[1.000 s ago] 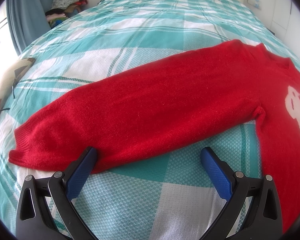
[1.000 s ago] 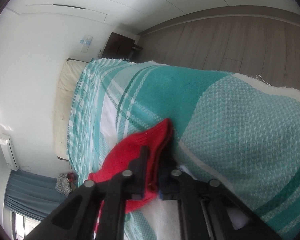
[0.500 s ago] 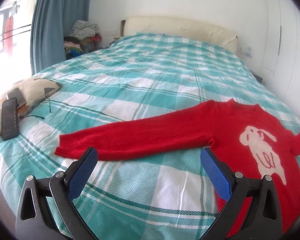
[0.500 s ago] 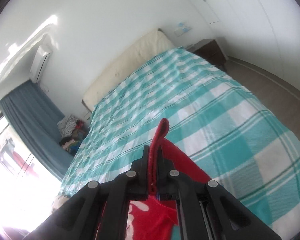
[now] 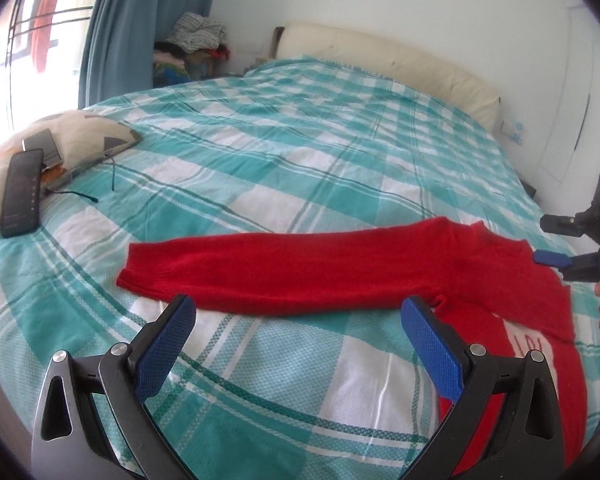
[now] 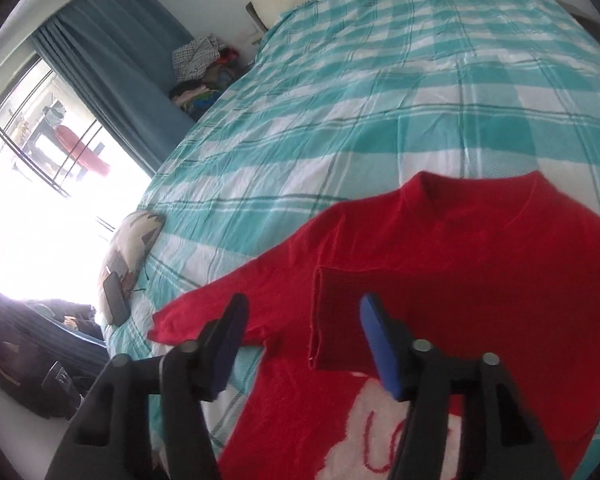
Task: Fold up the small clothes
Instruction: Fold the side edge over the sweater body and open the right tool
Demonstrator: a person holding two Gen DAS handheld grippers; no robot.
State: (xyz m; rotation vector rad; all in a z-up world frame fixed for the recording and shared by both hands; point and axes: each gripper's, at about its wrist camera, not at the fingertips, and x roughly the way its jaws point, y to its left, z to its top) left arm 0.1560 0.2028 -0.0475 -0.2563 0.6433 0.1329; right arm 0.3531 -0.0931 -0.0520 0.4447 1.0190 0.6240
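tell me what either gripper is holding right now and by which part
Nothing is held. The left gripper and right gripper both have open jaws, hovering above the red sweater, whose folded-over sleeve lies free on it.

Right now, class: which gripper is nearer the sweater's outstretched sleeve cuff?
Left. The left gripper hovers just in front of the cuff; the right gripper is over the sweater's chest.

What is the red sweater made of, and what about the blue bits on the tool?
The red sweater looks like soft knitted wool or acrylic: its surface is fuzzy and matte, and its cuff is ribbed. The blue pads on the left tool look like rubber or plastic with a fine bumpy grip texture; which one, the pictures leave open.
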